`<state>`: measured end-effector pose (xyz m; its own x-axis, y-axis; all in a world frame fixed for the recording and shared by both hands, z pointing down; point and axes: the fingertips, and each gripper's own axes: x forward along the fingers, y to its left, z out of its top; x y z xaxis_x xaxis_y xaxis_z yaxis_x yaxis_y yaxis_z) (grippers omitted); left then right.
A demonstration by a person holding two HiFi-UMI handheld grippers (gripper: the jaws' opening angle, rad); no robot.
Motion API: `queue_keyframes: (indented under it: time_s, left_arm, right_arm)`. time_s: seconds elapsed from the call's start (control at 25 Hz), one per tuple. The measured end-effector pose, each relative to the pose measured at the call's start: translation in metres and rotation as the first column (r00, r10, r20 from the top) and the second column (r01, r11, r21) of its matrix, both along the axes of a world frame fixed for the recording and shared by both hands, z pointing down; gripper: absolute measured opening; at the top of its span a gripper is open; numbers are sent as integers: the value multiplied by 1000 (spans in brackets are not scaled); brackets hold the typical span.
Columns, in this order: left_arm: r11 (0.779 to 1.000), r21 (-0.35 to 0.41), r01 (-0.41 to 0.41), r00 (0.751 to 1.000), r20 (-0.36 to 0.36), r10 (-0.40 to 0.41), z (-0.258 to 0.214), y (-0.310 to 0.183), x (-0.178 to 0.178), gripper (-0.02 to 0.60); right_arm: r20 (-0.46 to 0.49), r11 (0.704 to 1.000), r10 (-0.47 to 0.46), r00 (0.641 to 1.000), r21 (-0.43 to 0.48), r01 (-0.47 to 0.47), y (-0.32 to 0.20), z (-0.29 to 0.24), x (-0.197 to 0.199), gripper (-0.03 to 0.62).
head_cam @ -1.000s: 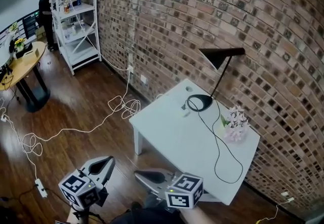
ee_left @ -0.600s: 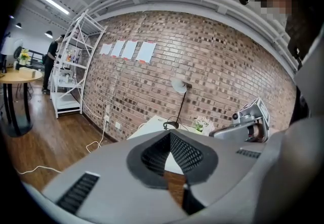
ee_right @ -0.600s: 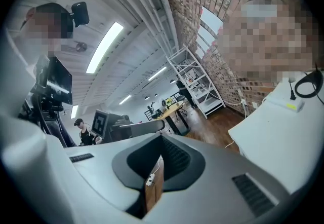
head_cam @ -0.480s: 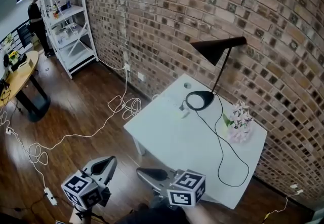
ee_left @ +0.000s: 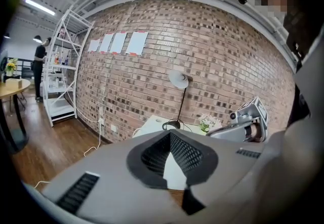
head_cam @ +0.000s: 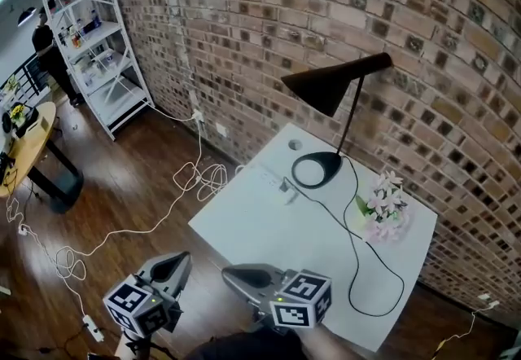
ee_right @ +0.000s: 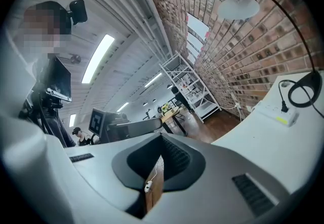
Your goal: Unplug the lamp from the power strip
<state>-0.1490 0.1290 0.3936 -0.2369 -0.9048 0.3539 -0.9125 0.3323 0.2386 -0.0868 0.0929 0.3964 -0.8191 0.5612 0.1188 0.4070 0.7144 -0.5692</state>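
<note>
Left gripper: fingers are pressed together, nothing gripped. Right gripper: fingers likewise closed and empty. Both are held just off the near edge of the table and pointed across it. Power strip: laid by the far edge, just beside the base of the lamp, with the plug seated. It lies ahead of both grippers and well apart from them. Its long axis is judged to follow that edge, and the right gripper is judged the nearer.

Two tongs: left tongs, right tongs. Ahead of them stands one white square bench bearing one black cone-shaded lamp, one white power strip and one bunch of pale pink flowers. Far beyond the left tongs: one white metal shelf rack, one round wooden table, one person, four white paper sheets.
</note>
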Motion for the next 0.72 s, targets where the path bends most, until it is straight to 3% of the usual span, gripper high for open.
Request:
queue_keyframes:
  time_s: [0.16,0.32,0.44,0.6,0.72]
  left_arm:
    - [1000,-12,1,1000,11,-1,-3,-27,-9,15]
    - [1000,-29,8,997,77,-6,9,-36,-24,15]
    - [999,-35,38,998,53,-36,5,-46,-28,15]
    - [998,-44,38,996,86,-34,6,-55,-36,15]
    - [998,-42,39,998,54,-37,-2,-67,-33,15]
  right_arm:
    - [0,1000,-3,1000,12,3,-27,4,-11,-12]
    - [3,1000,-16,1000,9,16,-46,7,-22,-12]
    - [2,999,-36,999,5,36,-55,7,-28,-12]
    - [-5,999,-44,999,21,44,-65,16,-34,-12]
    - [2,998,-51,999,34,51,-71,14,-37,-12]
